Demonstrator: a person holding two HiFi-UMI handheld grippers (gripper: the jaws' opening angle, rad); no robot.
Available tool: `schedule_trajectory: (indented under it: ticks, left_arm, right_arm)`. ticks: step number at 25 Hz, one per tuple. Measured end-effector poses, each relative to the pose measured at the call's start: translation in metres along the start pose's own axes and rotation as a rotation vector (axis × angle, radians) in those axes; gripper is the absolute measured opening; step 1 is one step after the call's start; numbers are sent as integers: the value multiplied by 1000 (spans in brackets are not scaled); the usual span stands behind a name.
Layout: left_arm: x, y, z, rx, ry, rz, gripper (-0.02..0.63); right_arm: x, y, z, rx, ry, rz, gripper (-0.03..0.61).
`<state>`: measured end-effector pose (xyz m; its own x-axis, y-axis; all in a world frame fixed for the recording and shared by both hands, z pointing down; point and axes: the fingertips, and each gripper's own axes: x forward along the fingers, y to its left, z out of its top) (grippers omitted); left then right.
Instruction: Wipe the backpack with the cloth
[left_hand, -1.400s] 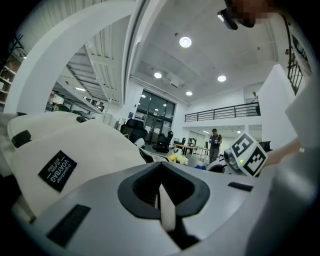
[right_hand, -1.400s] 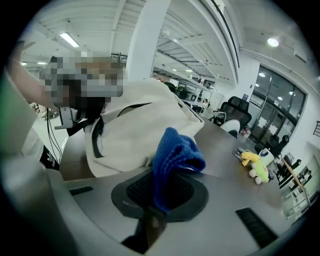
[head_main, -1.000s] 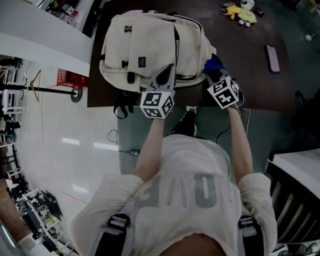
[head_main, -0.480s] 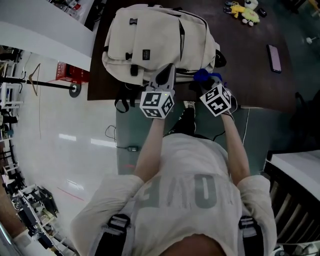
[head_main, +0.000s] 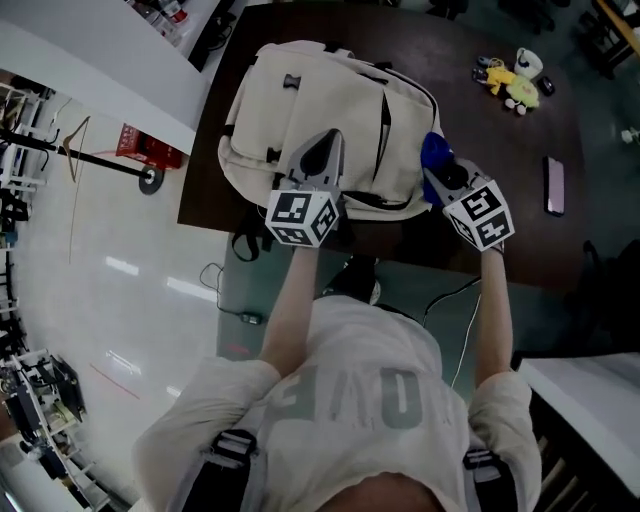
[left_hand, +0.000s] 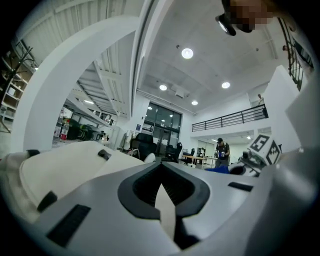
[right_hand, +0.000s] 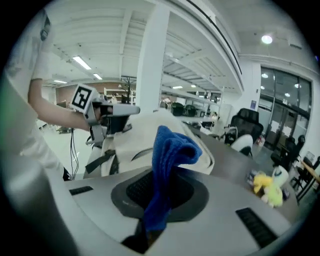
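Dark brown table (head_main: 480, 130) holds a cream backpack (head_main: 320, 100) lying flat. My left gripper (head_main: 322, 150) seems pinched on its near edge. My right gripper (head_main: 440, 180) clamps the blue cloth (head_main: 433, 153) against its right side, with most wiping apparently left.

The left half of the surface (head_main: 490, 150) is taken up by the backpack (head_main: 320, 110), from the near edge almost to the far edge. A bare strip is left open to its right, entered at the near edge by the right gripper (head_main: 440, 175), clamped on the cloth (head_main: 431, 150). That strip is bounded by toys (head_main: 510, 85) toward the far right corner and a phone (head_main: 553, 185) by the right edge.
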<state>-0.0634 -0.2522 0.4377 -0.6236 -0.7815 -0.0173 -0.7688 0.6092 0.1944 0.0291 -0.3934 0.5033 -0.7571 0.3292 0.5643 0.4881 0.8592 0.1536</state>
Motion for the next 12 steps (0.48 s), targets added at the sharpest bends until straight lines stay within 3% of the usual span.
schedule_trajectory:
  ticks: [6, 8, 12]
  left_arm:
    - [76, 51, 35, 3, -14, 27, 5]
    - [99, 61, 45, 23, -24, 20, 5]
    - [126, 81, 44, 0, 50, 57, 5]
  right_arm:
    - [69, -105, 147, -299, -234, 213, 41]
    - [109, -130, 185, -400, -261, 289, 41]
    - [204, -145, 230, -537, -265, 503, 41]
